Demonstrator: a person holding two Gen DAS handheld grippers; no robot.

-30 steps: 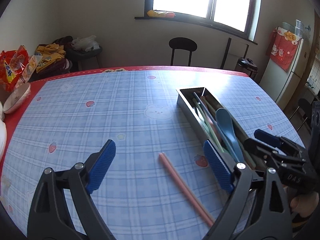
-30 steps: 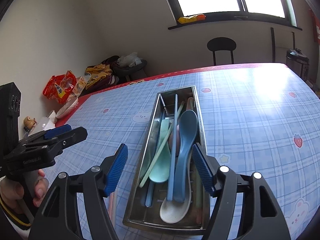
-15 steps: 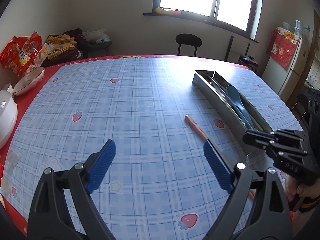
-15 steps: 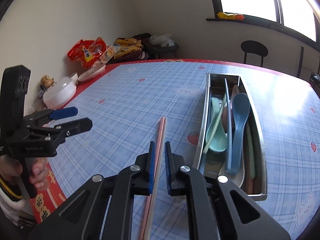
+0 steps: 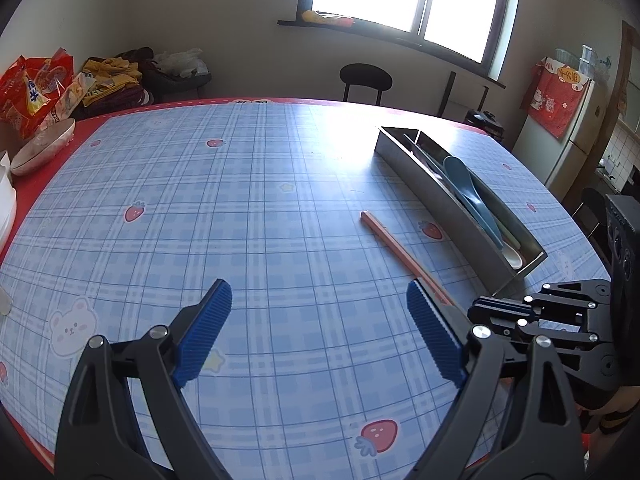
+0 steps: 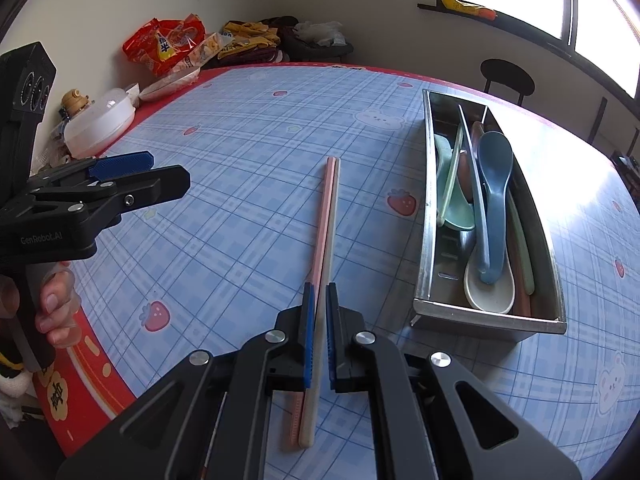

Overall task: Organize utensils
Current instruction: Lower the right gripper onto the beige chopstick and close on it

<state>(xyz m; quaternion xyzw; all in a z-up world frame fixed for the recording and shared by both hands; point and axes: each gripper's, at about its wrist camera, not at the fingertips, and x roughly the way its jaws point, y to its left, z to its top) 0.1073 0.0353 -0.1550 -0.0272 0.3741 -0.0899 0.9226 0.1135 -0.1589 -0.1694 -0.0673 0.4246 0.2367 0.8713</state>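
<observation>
The table [image 5: 280, 208], under a blue plaid cloth with a red border, fills both views. Its middle, left of the metal utensil tray [image 6: 426, 208], lies bare and open all the way to the far red edge. The near red edge runs just below the person's left hand [image 6: 52, 300] in the right wrist view.

The tray is a long steel trough standing toward the table's right side, its near end wall well short of the near edge. It holds a blue spoon [image 6: 494, 184], a white spoon [image 6: 488, 290], a pale green one [image 6: 452, 200] and several sticks.

Left of the tray, apart from it and roughly parallel to its long wall, lies a pair of chopsticks [image 6: 326, 216], one pink, one beige, side by side.

The right gripper [image 6: 319, 312] has its blue pads together on the near part of the chopsticks, clamping them; the butt ends stick out behind the pads.

The left gripper [image 5: 318, 332] hovers over bare cloth further left of the tray, jaws wide apart with nothing between them.

Bowls and snack bags crowd the table's far left corner.
</observation>
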